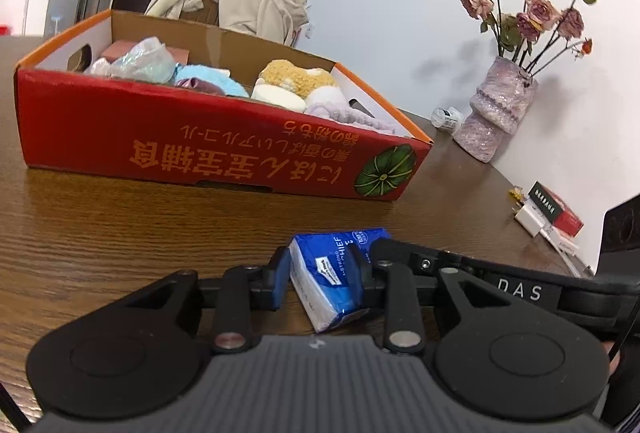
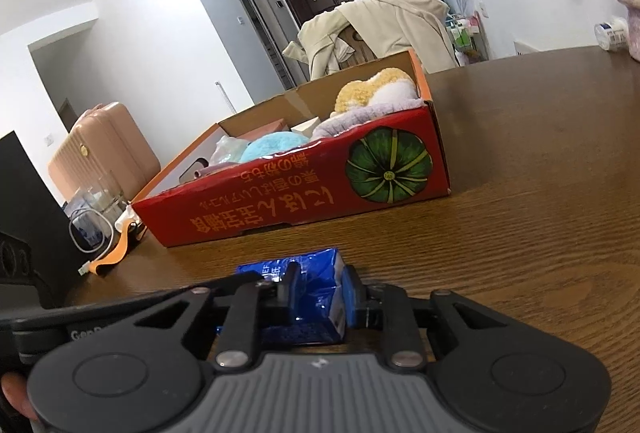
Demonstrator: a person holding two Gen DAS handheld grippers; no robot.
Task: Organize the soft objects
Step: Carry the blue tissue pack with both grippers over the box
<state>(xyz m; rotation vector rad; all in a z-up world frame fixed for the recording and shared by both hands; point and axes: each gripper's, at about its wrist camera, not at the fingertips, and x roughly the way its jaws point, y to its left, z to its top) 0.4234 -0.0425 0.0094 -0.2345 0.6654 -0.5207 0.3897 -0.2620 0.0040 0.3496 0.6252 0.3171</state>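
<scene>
- while both pinch the blue plastic tissue pack [image 1: 334, 275] on the brown wooden table [image 1: 120, 233], my left gripper [image 1: 320, 275] and right gripper [image 2: 320, 293] have finished grasping.
- next, i judge: lift together, carry into the red cardboard box [image 1: 200, 149] beyond, among plush toys.

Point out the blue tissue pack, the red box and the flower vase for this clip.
tissue pack [image 1: 320, 273], left wrist view, on its blue printed face between the fingers.
red box [image 1: 200, 153], left wrist view, on its printed front wall.
flower vase [image 1: 496, 113], left wrist view, on its pink body.
</scene>
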